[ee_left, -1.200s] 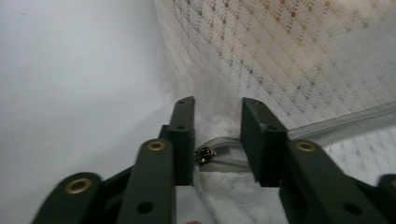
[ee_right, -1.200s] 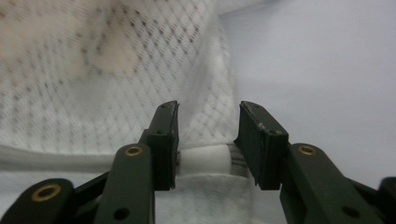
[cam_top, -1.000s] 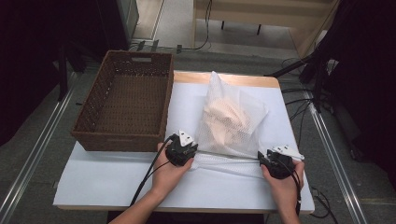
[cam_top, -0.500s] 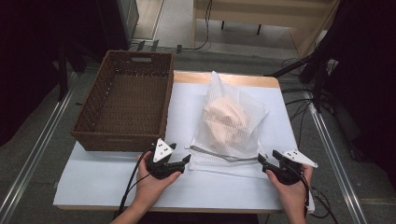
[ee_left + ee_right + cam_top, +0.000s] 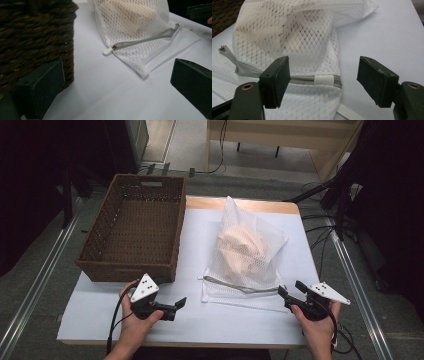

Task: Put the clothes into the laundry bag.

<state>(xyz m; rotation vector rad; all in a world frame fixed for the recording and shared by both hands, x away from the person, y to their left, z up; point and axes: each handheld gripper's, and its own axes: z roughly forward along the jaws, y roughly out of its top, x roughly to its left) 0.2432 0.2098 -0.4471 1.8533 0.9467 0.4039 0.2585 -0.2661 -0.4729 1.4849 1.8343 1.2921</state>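
The white surface [image 5: 125,320] sits in a dim room with cables trailing on the floor, and on it the mesh laundry bag [image 5: 247,252] lies right of centre, a pale garment bundled inside, just beside the brown wicker basket [image 5: 132,237] at the left. Your left tool [image 5: 172,306] is spread wide and holds nothing, low near the basket's front wall; your right tool [image 5: 287,292] is also spread, empty, at the bag's near right corner. In the left gripper view the zipper pull [image 5: 108,51] rests flat on the surface at the end of the grey zipper [image 5: 147,37], which looks closed or nearly so. The risk is in the mesh: if you close on loose netting rather than the seam or the pull, it may stretch, slip or snag on a pad. Lift by one corner and the garment's weight could swing the bag against the basket rim. The pull looks small and flat, so a shallow pinch may miss it.
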